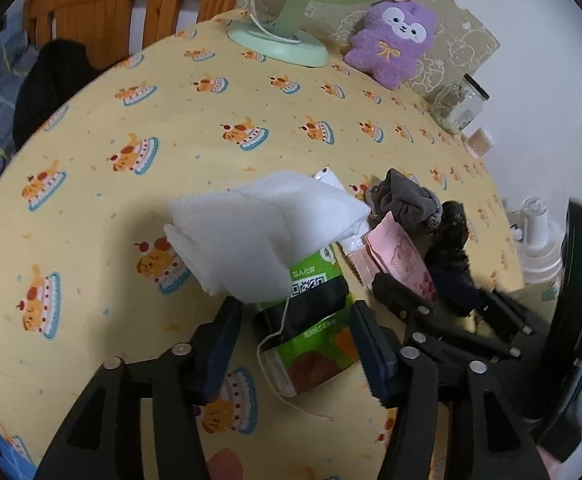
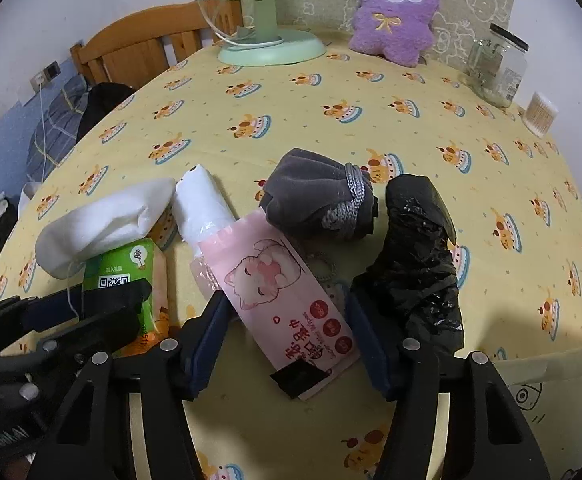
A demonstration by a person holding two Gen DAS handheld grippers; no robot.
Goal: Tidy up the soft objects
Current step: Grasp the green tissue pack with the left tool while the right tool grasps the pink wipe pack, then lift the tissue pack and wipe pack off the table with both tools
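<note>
Table, yellow printed cloth: bearing all.
White cloth: draped over green packet, mid-table.
Pink pouch: flat, beside grey bundle.
Left gripper: spread astride green packet, not pinching.
Right gripper: spread astride pink pouch. Advised: centre pads, close gently, lift straight.

Both grippers angled down toward the table, side by side – left gripper has its jaws parted, nothing pinched between the pads. Right gripper is the same deal – jaws apart, pads not pressing anything.
</note>
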